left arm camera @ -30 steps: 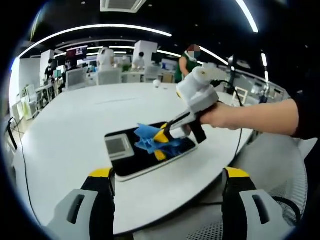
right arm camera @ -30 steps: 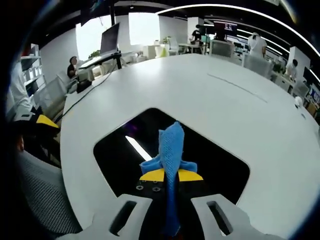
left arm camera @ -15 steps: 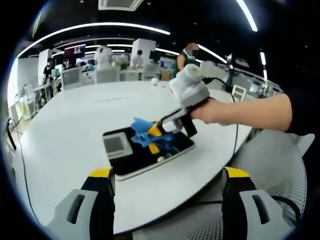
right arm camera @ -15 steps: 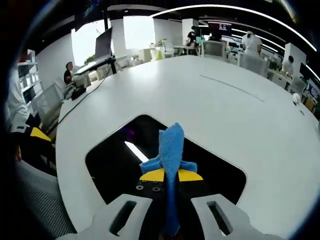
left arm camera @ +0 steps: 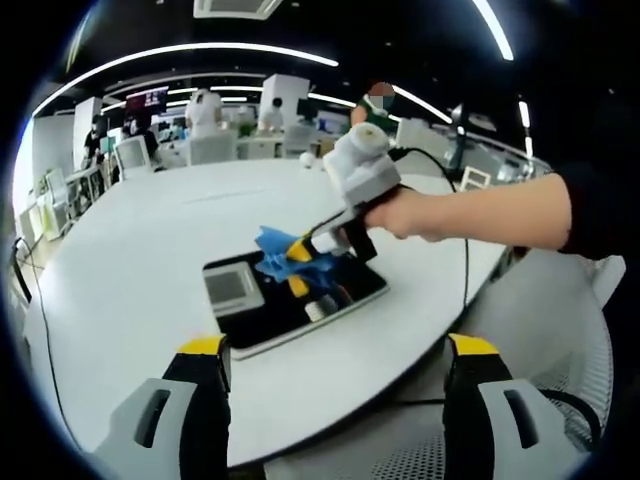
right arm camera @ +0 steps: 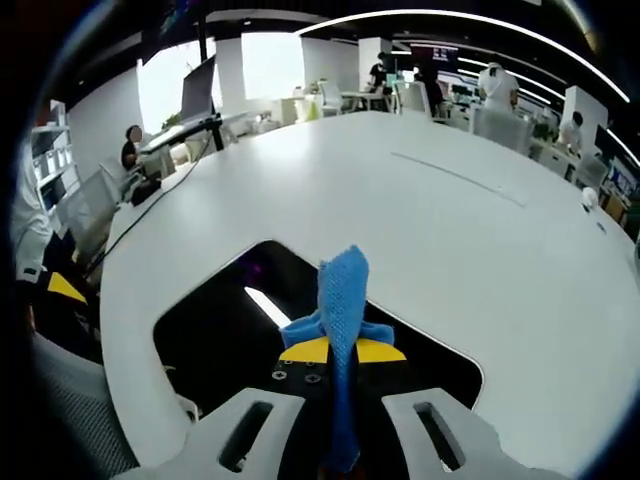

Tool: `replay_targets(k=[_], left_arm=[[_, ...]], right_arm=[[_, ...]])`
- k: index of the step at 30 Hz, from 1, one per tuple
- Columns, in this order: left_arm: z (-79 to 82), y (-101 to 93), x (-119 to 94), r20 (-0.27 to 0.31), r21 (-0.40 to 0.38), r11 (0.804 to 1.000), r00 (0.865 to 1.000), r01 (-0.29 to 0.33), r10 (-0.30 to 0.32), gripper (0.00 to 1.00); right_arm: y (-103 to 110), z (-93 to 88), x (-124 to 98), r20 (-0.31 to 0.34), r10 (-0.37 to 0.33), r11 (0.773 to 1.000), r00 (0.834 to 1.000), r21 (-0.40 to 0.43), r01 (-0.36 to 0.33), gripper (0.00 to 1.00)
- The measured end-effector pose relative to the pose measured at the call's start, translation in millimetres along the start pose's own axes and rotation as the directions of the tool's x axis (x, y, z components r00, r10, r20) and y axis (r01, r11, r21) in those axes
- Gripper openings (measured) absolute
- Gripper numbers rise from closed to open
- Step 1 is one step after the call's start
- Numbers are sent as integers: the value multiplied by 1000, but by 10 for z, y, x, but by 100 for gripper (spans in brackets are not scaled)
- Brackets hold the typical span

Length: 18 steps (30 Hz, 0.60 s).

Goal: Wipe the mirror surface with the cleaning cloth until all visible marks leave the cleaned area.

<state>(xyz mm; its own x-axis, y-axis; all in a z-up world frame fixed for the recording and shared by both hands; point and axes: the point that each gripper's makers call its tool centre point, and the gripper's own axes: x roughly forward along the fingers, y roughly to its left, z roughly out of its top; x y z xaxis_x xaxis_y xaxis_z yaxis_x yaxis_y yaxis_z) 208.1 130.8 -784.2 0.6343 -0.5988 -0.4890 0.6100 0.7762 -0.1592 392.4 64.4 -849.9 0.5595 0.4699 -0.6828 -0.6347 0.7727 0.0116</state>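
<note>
Your right gripper [right arm camera: 334,352] clamps the blue cleaning cloth [right arm camera: 341,300] against the mirror [left arm camera: 300,305] on the table's [left arm camera: 130,260] near side. Left gripper [left arm camera: 333,400], at six o'clock, gapes empty. Wiping looks midway; marks too small to judge.

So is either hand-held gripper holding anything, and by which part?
The right hand-held gripper pinches the blue cleaning cloth by its bunched middle, over the mirror. The left hand-held gripper is open, holding nothing.
</note>
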Motion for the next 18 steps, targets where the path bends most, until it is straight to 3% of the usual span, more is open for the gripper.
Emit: replay_targets(k=[18], left_arm=[[-13, -3, -9, -6, -3, 1000, 1000, 0, 0, 88]], right_arm=[[-100, 85, 99, 4, -16, 1000, 1000, 15, 16, 2]])
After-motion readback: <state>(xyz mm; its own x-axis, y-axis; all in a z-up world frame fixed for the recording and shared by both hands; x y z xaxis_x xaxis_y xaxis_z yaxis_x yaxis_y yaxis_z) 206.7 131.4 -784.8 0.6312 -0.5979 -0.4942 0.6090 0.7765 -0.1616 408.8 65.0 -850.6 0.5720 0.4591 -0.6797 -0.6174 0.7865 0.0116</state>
